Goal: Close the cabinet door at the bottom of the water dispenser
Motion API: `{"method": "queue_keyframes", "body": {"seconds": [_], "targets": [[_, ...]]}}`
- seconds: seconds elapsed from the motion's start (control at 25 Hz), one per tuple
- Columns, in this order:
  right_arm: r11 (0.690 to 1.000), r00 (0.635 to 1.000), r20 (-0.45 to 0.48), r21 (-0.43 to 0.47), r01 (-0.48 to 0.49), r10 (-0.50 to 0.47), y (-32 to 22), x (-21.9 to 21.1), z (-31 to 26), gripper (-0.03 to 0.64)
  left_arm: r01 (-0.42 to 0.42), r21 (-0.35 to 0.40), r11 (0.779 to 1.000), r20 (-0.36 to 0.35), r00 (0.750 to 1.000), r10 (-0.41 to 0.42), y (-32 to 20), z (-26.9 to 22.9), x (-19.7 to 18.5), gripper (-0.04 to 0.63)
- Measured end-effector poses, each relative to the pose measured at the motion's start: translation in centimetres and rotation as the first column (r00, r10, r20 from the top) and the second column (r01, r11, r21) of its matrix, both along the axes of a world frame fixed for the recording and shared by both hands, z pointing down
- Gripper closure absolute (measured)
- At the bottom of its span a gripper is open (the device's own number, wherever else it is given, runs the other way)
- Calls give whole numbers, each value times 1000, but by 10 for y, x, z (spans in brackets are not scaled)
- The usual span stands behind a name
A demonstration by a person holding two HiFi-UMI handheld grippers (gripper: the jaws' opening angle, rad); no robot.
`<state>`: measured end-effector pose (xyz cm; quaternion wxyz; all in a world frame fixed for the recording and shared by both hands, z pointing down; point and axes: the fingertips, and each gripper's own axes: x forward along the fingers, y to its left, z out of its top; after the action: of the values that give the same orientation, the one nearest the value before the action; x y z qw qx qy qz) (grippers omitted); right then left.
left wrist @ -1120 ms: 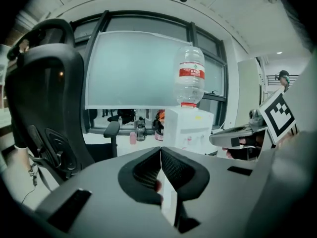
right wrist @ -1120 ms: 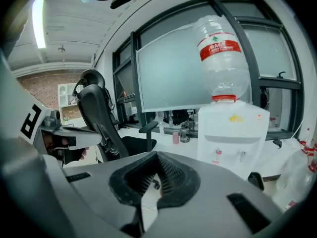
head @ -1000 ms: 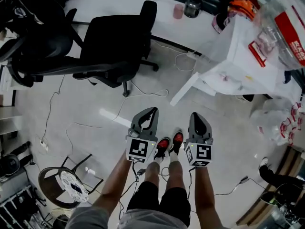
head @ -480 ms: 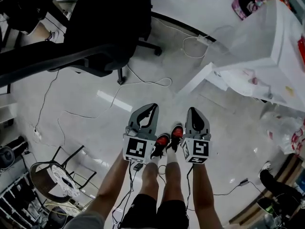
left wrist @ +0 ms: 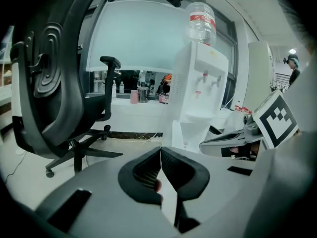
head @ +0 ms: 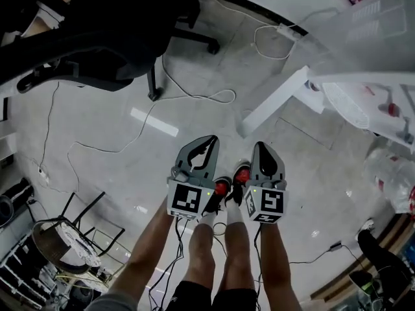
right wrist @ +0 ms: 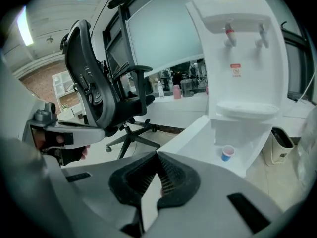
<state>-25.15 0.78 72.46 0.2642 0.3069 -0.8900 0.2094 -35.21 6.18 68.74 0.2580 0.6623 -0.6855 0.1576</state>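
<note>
I am holding the left gripper [head: 211, 140] and right gripper [head: 262, 146] pinched closed and empty, aiming toward the open cabinet door [head: 272, 102] of the water dispenser [right wrist: 242, 68], likely for nudging it shut.

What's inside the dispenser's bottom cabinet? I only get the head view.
Observer: A small cup stands upright on the floor of the cabinet.
Operator: How far open is the door?
Observer: The door is swung well out, so the whole inside of the cabinet shows.
Operator: Anything on top of the dispenser?
Observer: Yes, a bottle sits on top of it.
</note>
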Motion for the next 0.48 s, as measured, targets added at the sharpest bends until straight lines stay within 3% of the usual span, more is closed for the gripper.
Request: {"method": "queue_keyframes", "body": {"seconds": [0.48], "targets": [[999,999,-13,-21,-37,36,-1,18,27,603,-44,-5,999,-13,999,44,-7,42,18,571]]}}
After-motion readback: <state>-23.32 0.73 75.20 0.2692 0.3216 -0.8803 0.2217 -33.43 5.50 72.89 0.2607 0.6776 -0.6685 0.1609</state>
